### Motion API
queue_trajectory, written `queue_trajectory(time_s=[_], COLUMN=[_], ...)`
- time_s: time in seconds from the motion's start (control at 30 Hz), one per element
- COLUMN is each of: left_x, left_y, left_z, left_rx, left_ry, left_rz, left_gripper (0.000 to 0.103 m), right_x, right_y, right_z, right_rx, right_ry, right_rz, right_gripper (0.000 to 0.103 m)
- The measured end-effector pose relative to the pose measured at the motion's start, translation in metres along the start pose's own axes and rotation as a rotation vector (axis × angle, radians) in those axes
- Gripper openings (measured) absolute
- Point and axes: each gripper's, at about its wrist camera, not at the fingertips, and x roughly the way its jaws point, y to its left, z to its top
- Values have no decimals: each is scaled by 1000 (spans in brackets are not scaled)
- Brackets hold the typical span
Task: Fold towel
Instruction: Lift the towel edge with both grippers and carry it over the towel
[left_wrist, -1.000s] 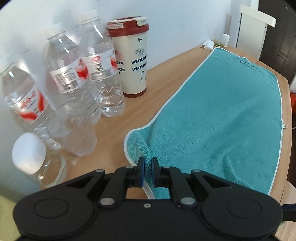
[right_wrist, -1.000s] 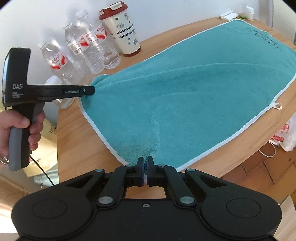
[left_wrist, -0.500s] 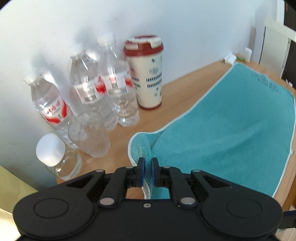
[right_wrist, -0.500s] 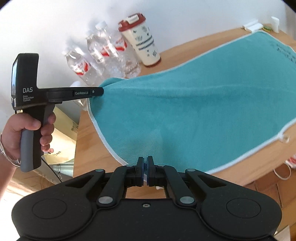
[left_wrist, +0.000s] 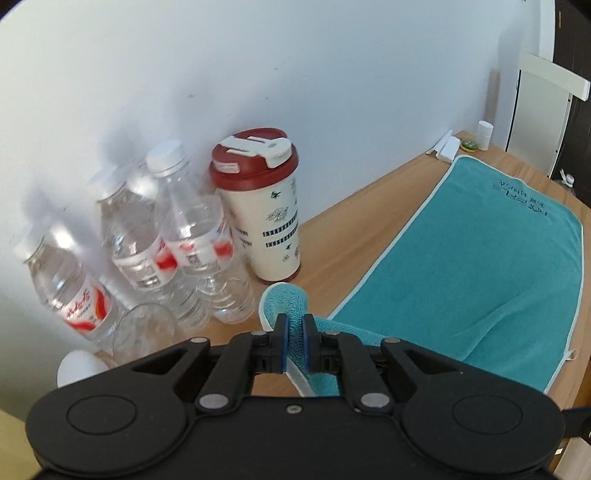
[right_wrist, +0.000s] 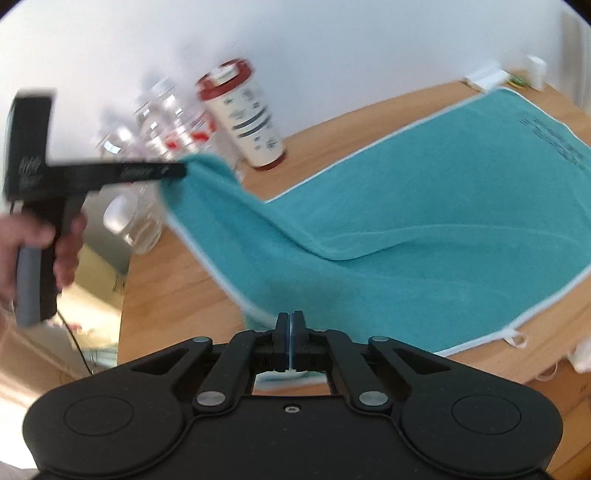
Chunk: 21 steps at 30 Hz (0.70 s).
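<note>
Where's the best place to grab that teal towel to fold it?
By its two near corners, from the near table edge, as now: the left gripper and right gripper each pinch the teal towel there. Its white hem marks the corners; the far half lies flat.

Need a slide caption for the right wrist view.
Both grippers, right and left, pinch corners of the teal towel, lifting its near end off the wooden table.

Bright, even daylight, fisheye bending at edges, right wrist view motion-blurred, bottles (left_wrist: 173, 236) softly smeared
</note>
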Motion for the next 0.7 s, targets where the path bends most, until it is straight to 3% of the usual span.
queue_trajectory(time_s=[0.03, 0.1, 0.2, 0.5, 0.6, 0.67, 0.7], left_x=[2, 2, 5, 11, 11, 9, 8], left_y=[-2, -3, -5, -6, -3, -2, -2], left_z=[1, 1, 2, -1, -4, -7, -8], left_rx=[3, 1, -14, 8, -4, 3, 5], left_ry=[6, 14, 28, 30, 32, 26, 23], left_rz=[8, 17, 33, 47, 41, 49, 49], left_gripper=[7, 7, 7, 7, 7, 7, 7], right_x=[3, 11, 37, 91, 102, 105, 105], right_y=[2, 8, 11, -3, 0, 2, 2], right_z=[0, -2, -7, -9, -10, -12, -14], right_rx=[-15, -71, -200, -182, -190, -195, -199], right_ry=[8, 20, 51, 134, 164, 175, 179], right_rz=[-1, -8, -33, -24, -47, -58, -60], right_gripper=[26, 37, 38, 38, 33, 16, 3])
